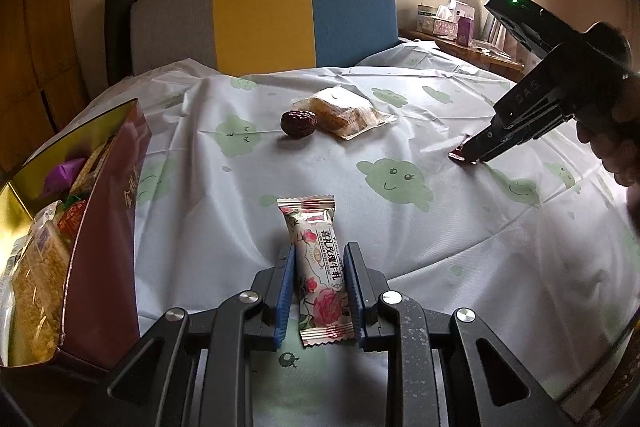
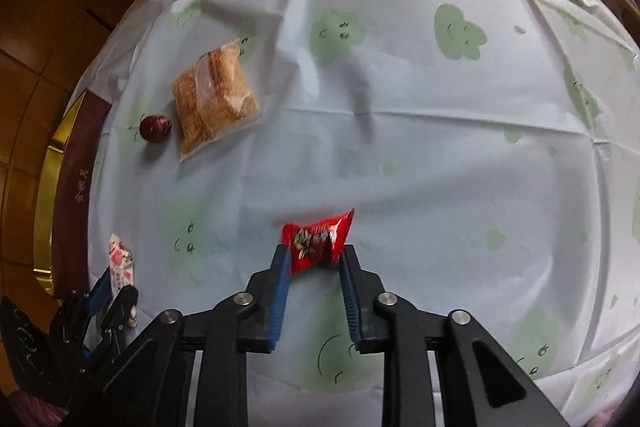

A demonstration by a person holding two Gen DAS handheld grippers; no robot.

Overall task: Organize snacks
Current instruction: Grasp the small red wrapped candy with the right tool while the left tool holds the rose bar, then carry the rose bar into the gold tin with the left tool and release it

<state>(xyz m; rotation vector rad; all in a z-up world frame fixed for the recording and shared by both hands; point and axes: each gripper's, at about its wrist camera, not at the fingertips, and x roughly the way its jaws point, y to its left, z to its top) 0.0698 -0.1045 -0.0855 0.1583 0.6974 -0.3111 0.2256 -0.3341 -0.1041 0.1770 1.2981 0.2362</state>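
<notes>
- Left gripper (image 1: 319, 259): black metal arms with blue ribbed pads; the jaws stand apart on either side of the nougat bar (image 1: 318, 269), with small gaps between pads and wrapper, so no clamp shows.
- Nougat bar: one long, glossy white wrapper printed with pink roses, crimped at both ends, lying flat on the cloth (image 1: 460, 227) between the left fingers, its far end sticking out past the tips.
- Right gripper (image 2: 316, 251): same build; the tips touch both sides of the red candy (image 2: 316, 241), which looks pinched between them, though that view is blurred.
- Red candy: one small crinkled foil packet with white print, held at the very tips of the right fingers, one corner twisted upward.
- Ahead of the left fingers lie one dark red, wrinkled, oval date (image 1: 298, 123) and one clear plastic bag of golden, flaky pastry (image 1: 345, 111), touching or nearly so.
- Left of the left fingers stands one maroon box (image 1: 108, 239) with a gold lining, open, holding several wrapped snacks packed too closely to count.
- The cloth is thin, creased, pale plastic sheet with green smiling clouds.
</notes>
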